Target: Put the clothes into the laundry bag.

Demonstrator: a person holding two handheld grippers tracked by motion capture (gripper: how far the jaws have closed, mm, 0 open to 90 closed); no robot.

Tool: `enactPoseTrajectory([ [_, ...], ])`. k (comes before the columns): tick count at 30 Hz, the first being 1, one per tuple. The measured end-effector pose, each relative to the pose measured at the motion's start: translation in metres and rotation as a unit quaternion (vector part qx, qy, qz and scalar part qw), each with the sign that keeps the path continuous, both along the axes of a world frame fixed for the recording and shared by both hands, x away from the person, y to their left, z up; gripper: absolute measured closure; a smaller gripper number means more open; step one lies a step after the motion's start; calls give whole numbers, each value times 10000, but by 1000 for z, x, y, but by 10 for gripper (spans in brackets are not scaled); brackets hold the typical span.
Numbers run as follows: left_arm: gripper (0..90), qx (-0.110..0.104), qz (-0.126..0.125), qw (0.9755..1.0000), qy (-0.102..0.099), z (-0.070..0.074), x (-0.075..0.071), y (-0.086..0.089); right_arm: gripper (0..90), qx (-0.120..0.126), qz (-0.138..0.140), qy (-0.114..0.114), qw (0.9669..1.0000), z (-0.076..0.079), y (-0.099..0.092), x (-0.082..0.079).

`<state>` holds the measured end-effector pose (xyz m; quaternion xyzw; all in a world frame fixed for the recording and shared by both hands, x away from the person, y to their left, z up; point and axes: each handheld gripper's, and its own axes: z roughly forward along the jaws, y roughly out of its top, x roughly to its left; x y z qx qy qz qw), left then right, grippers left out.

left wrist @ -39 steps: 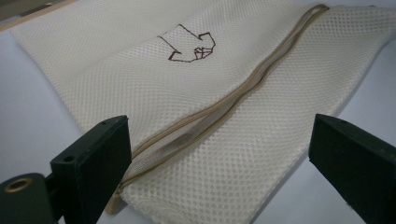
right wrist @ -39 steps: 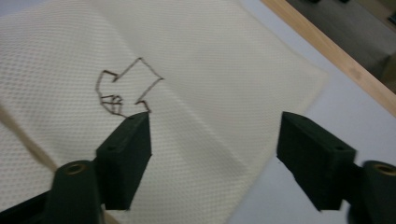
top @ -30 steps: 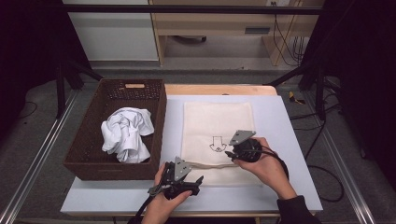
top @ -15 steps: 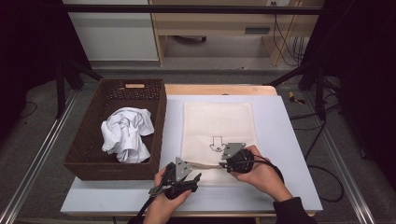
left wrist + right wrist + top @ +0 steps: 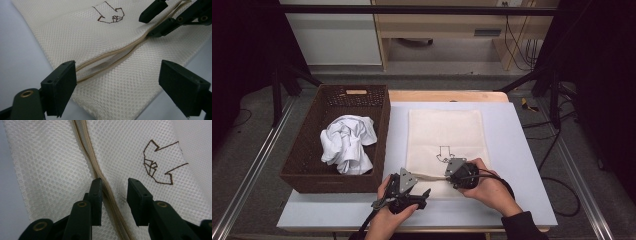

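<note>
Mesh bag [image 5: 444, 137]: a cream mesh laundry bag lies flat on the white tabletop [image 5: 517, 150], to the right of the brown basket. Its near end, with the zipper, is toward the person.
Drawing [image 5: 109, 15]: a small dark outline figure is printed on the bag, just behind the zipper line.
Zipper [image 5: 110, 56]: a beige zipper runs across the near part of the bag. In the left gripper view it goes from beside the near finger up to the other gripper; there it looks a little lifted from the mesh, with a shadow below it.
Left gripper [image 5: 404, 192]: it is held low at the near left corner of the bag, near the front edge of the tabletop. Its fingers [image 5: 61, 86] stand wide apart and have just been opening. The bag's corner and the zipper end lie between them, but the pads do not press on anything.
Right gripper [image 5: 452, 172]: it points down onto the bag, just near the drawing. In the right gripper view its fingers [image 5: 96, 195] are apart with a narrow gap, one on each side of the zipper. The left finger is very close to the zipper; I cannot tell if it touches. The pads do not clamp it.
Basket [image 5: 307, 165]: a dark woven basket stands on the left part of the tabletop, touching or just beside the bag's left edge.
White cloth [image 5: 347, 145]: a crumpled white garment lies inside the basket.
</note>
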<state>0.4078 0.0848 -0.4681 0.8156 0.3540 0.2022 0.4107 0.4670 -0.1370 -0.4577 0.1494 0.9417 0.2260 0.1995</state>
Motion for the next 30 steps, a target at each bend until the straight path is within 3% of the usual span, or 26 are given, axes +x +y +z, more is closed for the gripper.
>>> enactPoseTrajectory([
  [8,141,-33,75,9999,-58,1,-1,1,813,36,-88,10,10000,2,0,2],
  [11,140,-36,92,9999,-52,1,0,1,800,81,-211,7,9997,1,-2,3],
  [20,136,-26,93,9999,-58,0,-1,0,725,188,-238,-45,9995,-4,2,7],
  [23,133,-14,113,9999,-67,0,-2,-1,714,390,-277,-58,9988,-2,4,8],
  [30,131,12,102,9999,-68,0,-2,-1,758,326,-300,-53,9990,-3,7,7],
])
